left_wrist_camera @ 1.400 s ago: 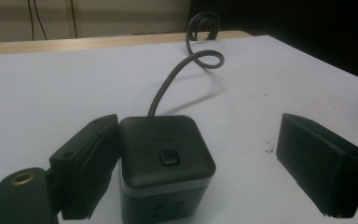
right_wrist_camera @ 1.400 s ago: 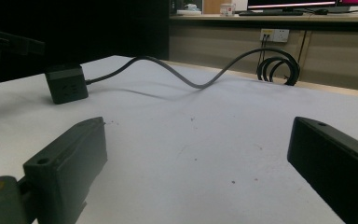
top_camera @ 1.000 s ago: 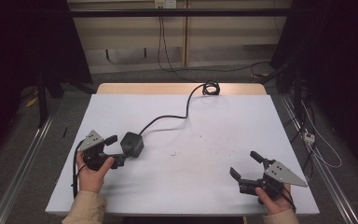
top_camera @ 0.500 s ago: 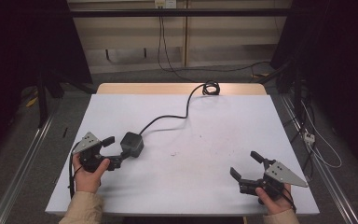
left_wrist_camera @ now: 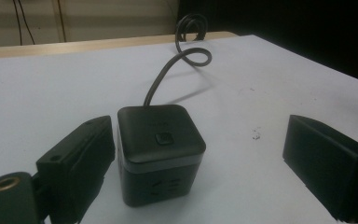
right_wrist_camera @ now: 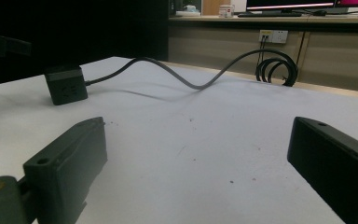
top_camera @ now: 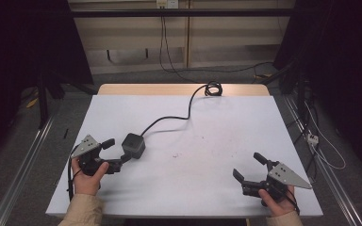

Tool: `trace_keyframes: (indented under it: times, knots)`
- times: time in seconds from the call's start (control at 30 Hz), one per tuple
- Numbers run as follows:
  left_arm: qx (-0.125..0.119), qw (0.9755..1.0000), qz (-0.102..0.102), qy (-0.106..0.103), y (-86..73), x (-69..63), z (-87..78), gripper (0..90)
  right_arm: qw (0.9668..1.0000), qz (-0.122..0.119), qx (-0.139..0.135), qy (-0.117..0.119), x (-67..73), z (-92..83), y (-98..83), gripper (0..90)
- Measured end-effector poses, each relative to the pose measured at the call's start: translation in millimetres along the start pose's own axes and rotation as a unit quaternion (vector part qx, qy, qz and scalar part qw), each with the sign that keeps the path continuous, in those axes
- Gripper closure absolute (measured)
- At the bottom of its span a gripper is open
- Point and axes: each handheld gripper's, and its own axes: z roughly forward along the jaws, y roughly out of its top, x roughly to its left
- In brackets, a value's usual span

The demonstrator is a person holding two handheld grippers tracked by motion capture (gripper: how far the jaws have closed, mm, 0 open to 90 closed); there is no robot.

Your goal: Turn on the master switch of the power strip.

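Black cube-shaped power block (top_camera: 133, 145) sits upright on the white table (top_camera: 217, 141), left of centre and toward the near edge. Square button on its top face, socket slots on the side facing the left gripper view. Its black cable (top_camera: 179, 117) leaves the far side, snakes across the table and ends in a small coil (top_camera: 213, 88) at the far edge, where bare wood shows past the white surface. Left gripper (top_camera: 115, 151) is held low at the table's left side, jaws spread wide and pointing at the block. In the left gripper view the block (left_wrist_camera: 161, 149) lies between the two jaws, hard up against the left one or just beside it; cannot tell whether they touch. The other jaw stands well apart from the block. Nothing gripped. Right gripper (top_camera: 248, 165) is at the near right corner of the table, well apart from the block, grey three-cornered plate on top, jaws also wide with only bare table between them. In the right gripper view the block (right_wrist_camera: 66, 85) shows far off at upper left, with the cable arcing away to the coil (right_wrist_camera: 276, 70). A few small dark specks mark the table near its centre.
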Motion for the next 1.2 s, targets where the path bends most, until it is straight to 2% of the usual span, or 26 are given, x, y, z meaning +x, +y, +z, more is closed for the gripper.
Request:
trace_keyframes:
  times: [0.37,0.87,0.93,1.2]
  knots:
    - [-0.002,1.0,0.0,0.003,-2.9,1.8,-4.5,7.1,1.0,0.001,0.0,-0.001,-0.1,-0.5,-0.1,3.9]
    - [0.006,1.0,0.002,0.002,-10.2,2.7,-8.6,6.4,1.0,0.001,0.0,0.0,-0.4,-0.8,-0.1,3.9]
    - [0.008,0.9999,0.007,0.002,-11.4,3.1,-8.7,6.4,1.0,0.002,0.0,0.0,-0.2,-0.8,-0.1,3.9]
    - [0.004,1.0,0.001,0.0,-14.8,4.3,-12.4,6.3,1.0,0.002,0.0,0.0,-0.4,-0.5,-0.2,3.9]
